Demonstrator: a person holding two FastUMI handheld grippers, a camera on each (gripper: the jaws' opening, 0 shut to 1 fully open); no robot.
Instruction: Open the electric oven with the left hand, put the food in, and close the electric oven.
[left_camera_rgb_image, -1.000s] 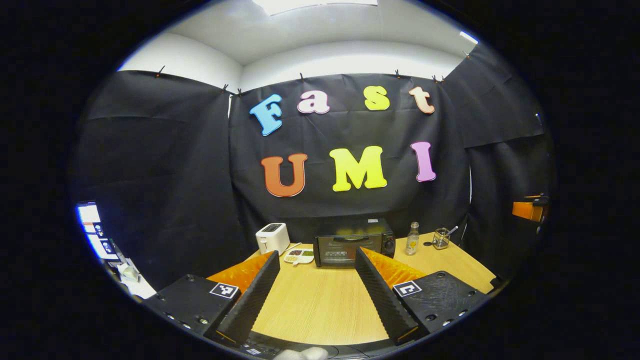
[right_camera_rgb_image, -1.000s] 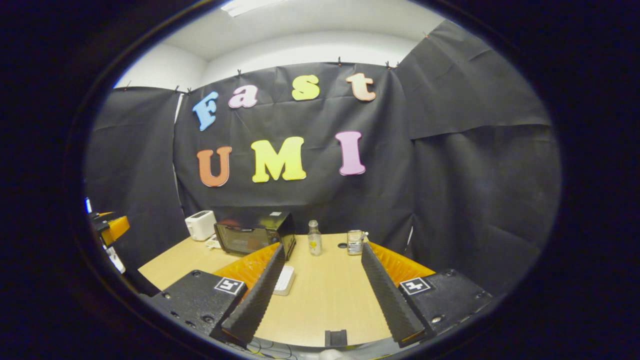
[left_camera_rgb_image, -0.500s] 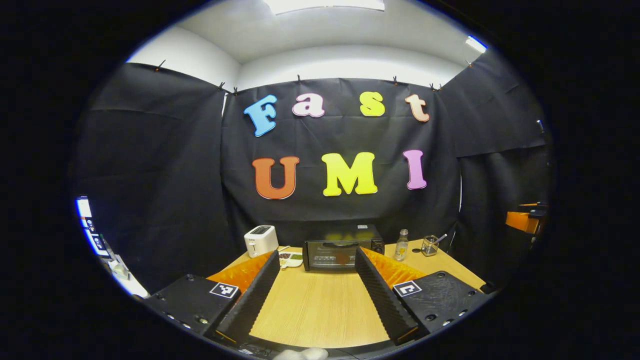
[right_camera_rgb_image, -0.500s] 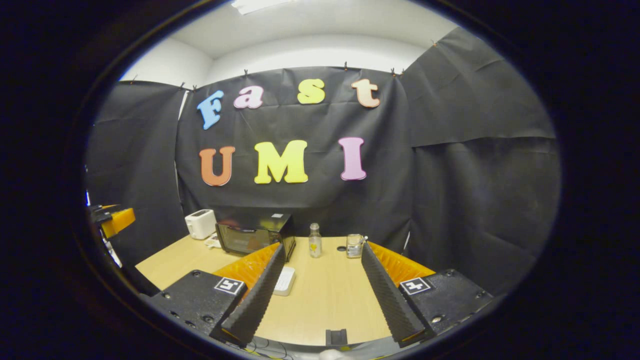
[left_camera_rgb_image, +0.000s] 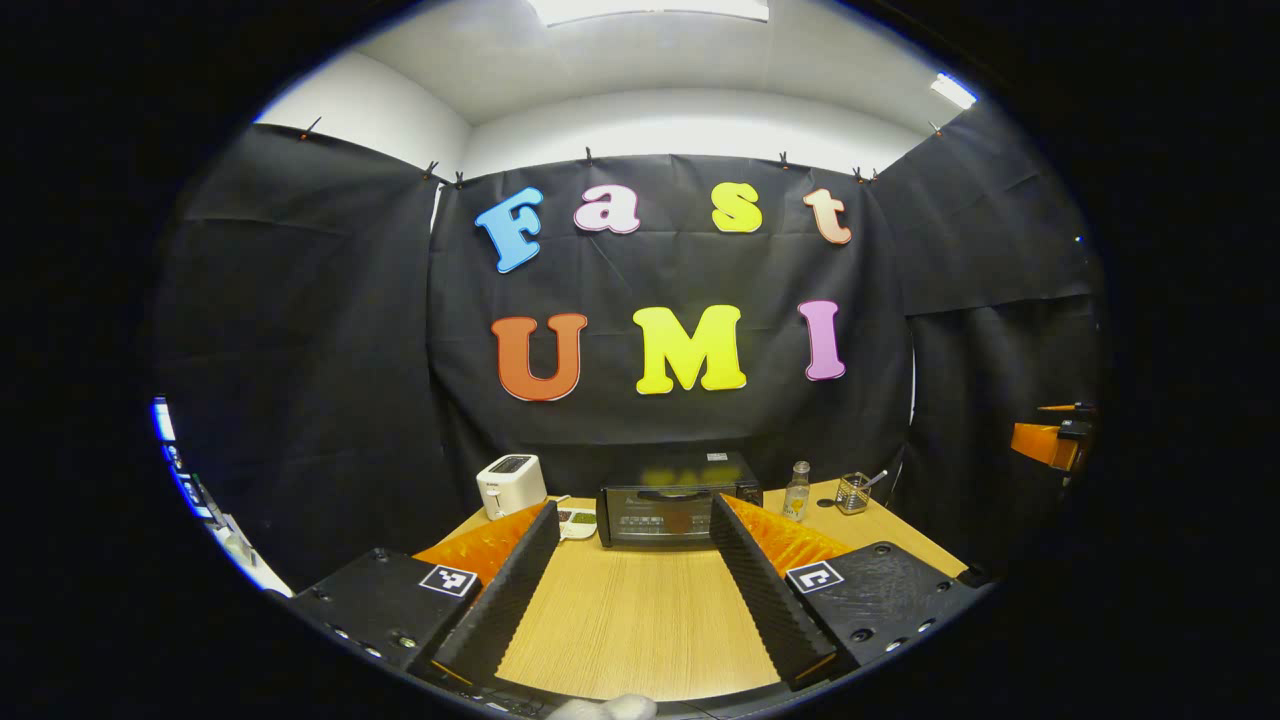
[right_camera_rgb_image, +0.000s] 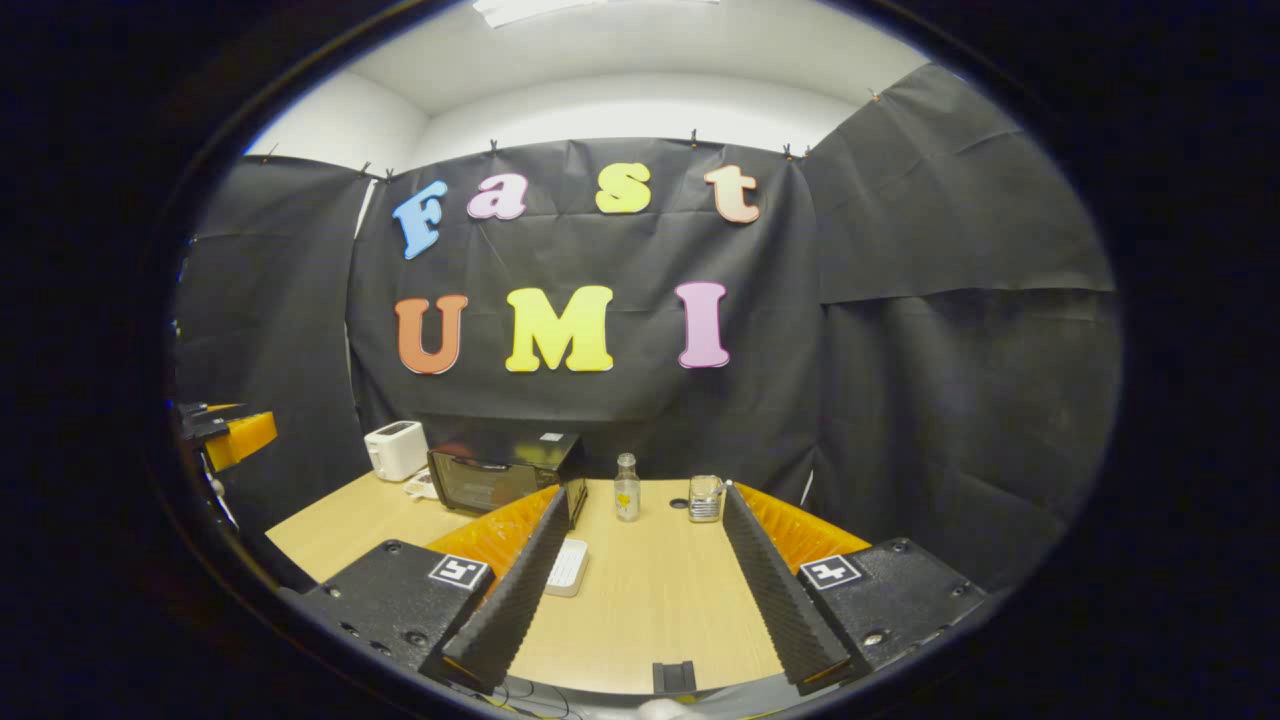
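Observation:
The black electric oven (left_camera_rgb_image: 665, 510) stands at the far side of the wooden table (left_camera_rgb_image: 630, 630) with its door closed. It also appears in the right gripper view (right_camera_rgb_image: 500, 475). A small plate of food (left_camera_rgb_image: 578, 520) lies just left of it. My left gripper (left_camera_rgb_image: 633, 507) hovers open over the table's near side, facing the oven with nothing between its fingers. My right gripper (right_camera_rgb_image: 645, 495) is open too and empty, well short of the oven and to its right. A flat white object (right_camera_rgb_image: 567, 567) lies on the table by its left finger.
A white toaster (left_camera_rgb_image: 510, 483) stands left of the plate. Right of the oven are a small glass bottle (left_camera_rgb_image: 796, 490) and a clear cup (left_camera_rgb_image: 852, 492) holding a utensil. The other gripper's orange body (left_camera_rgb_image: 1050, 440) shows at the right edge, and the left one's (right_camera_rgb_image: 235, 438) at that view's left edge.
The oven has slid left and lower in the left gripper view as that gripper turned and tilted up. The right gripper tilted up slightly. Both stayed open.

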